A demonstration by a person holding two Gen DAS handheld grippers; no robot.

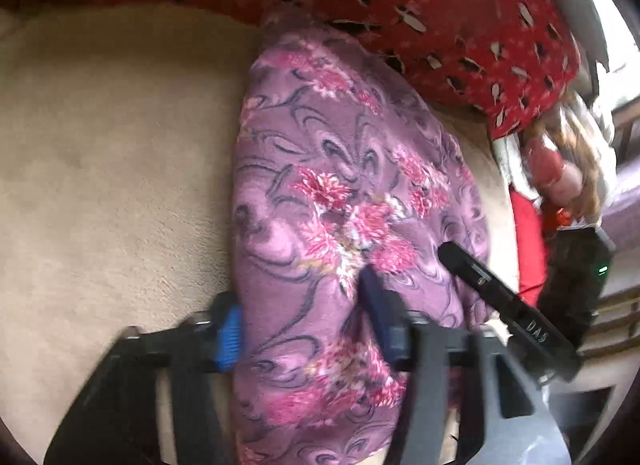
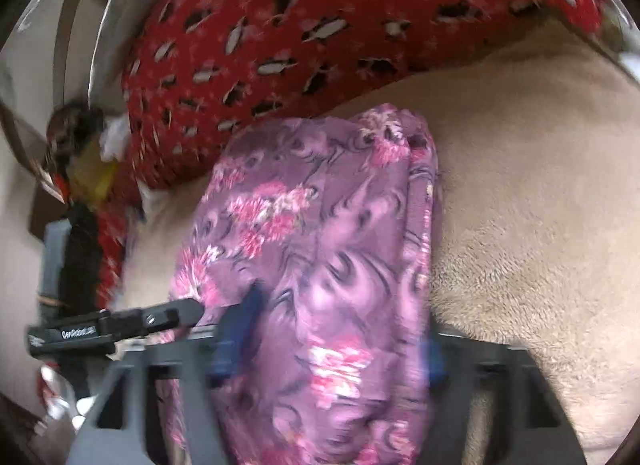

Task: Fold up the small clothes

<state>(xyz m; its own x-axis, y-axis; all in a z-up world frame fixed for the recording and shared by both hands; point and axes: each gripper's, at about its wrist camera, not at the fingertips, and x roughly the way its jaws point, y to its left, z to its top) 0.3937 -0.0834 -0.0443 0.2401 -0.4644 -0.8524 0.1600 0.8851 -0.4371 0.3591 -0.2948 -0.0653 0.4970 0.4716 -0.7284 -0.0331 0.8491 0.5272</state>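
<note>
A purple garment with pink flowers (image 1: 344, 193) lies folded in a long strip on a beige fleece blanket (image 1: 112, 153). My left gripper (image 1: 300, 305) is open, its blue-tipped fingers (image 1: 228, 329) straddling the near part of the strip, cloth bulging between them. In the right wrist view the same garment (image 2: 320, 245) runs between my right gripper's (image 2: 344, 329) spread fingers, which also straddle it. The right gripper's black finger shows in the left wrist view (image 1: 500, 297), resting on the garment's right side. The left gripper's black finger shows in the right wrist view (image 2: 120, 325).
A red patterned cloth (image 1: 400, 5) lies heaped behind the garment, also seen in the right wrist view (image 2: 300, 25). Clutter with a red item (image 1: 528, 241) and a doll-like object (image 1: 560, 169) sits off the blanket's right edge. Beige blanket (image 2: 540, 205) spreads to the right.
</note>
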